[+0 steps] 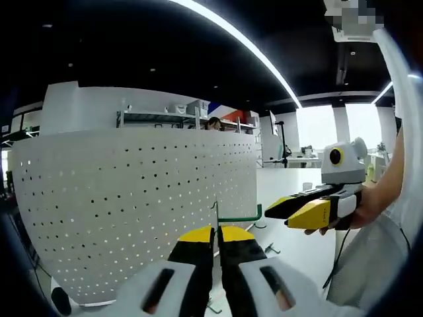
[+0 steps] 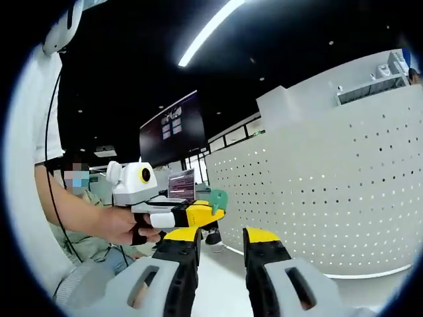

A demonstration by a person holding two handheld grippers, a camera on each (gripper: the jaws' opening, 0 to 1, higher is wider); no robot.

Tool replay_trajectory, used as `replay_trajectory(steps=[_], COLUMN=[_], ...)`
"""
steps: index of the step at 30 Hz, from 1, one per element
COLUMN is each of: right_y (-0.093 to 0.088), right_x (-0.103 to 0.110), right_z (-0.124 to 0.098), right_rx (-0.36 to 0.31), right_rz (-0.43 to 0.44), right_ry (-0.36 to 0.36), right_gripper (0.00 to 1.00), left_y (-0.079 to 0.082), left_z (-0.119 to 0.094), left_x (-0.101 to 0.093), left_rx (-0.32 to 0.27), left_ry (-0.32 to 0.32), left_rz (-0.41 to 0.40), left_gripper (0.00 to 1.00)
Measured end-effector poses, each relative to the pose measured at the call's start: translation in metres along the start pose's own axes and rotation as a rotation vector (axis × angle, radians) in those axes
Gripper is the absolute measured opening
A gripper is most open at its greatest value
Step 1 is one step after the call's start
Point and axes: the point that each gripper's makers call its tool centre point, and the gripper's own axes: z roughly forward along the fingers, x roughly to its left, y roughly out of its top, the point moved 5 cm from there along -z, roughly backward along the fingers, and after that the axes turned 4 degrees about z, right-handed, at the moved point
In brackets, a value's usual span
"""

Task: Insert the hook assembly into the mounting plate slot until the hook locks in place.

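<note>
In the left gripper view our left tongs (image 1: 216, 232) rise from the bottom w/ the yellow-tipped jaws pressed nearly together, pinching the thin metal stem of the green hook (image 1: 239, 217). The hook's green bar runs out to the right from just above the tips and ends in a short upturned tip. Right behind it stands the white pegboard (image 1: 132, 205), i.e. the mounting plate, a big curved sheet w/ rows of small holes; the hook sits near the board's right edge, in front of its lower part. We can't tell whether the hook is touching the board or seated in a hole. A few small metal hooks (image 1: 269, 248) lie on the white desk (image 1: 291, 244) just right of the tongs.

The right tongs (image 1: 310, 208) come in from the right of that view, held in a hand (image 1: 344, 221), jaws close together, pointing left toward the hook but apart from it; nothing visible between them.

In the right gripper view the right tongs (image 2: 221, 236) show jaws set apart w/ a clear gap, holding nothing. The left tongs (image 2: 201, 212) appear at left, gripped by a hand (image 2: 125, 228), w/ a green piece at the tips. The pegboard takes the right side, desk below it.
</note>
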Motion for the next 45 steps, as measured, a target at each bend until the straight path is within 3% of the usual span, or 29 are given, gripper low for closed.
replay_trajectory(steps=[3, 18, 36, 39, 42, 45], right_y=[0.007, 0.012, 0.015, 0.015, 0.015, 0.014], right_x=[0.003, 0.004, 0.001, 0.0, 0.001, 0.001], right_z=[0.007, 0.029, 0.036, 0.037, 0.036, 0.036], right_rx=[-0.039, -0.057, -0.095, -0.089, -0.089, -0.08], right_rz=[0.008, 0.014, 0.077, 0.08, 0.128, 0.119], right_ry=[-0.003, 0.01, -0.013, -0.024, -0.021, -0.023], right_gripper=[0.2, 0.14, 0.04, 0.04, 0.03, 0.03], left_y=[0.001, 0.008, 0.009, 0.009, 0.011, 0.009], left_z=[0.0, 0.004, 0.005, 0.007, 0.006, 0.006], left_x=[0.001, -0.006, -0.011, -0.016, -0.015, -0.016], left_rx=[-0.005, -0.037, -0.047, -0.014, -0.027, -0.021], left_ry=[0.007, -0.005, -0.004, -0.015, -0.009, -0.004], left_rz=[-0.009, -0.03, -0.033, 0.034, 0.004, -0.009], left_gripper=[0.02, 0.02, 0.01, 0.01, 0.01, 0.01])
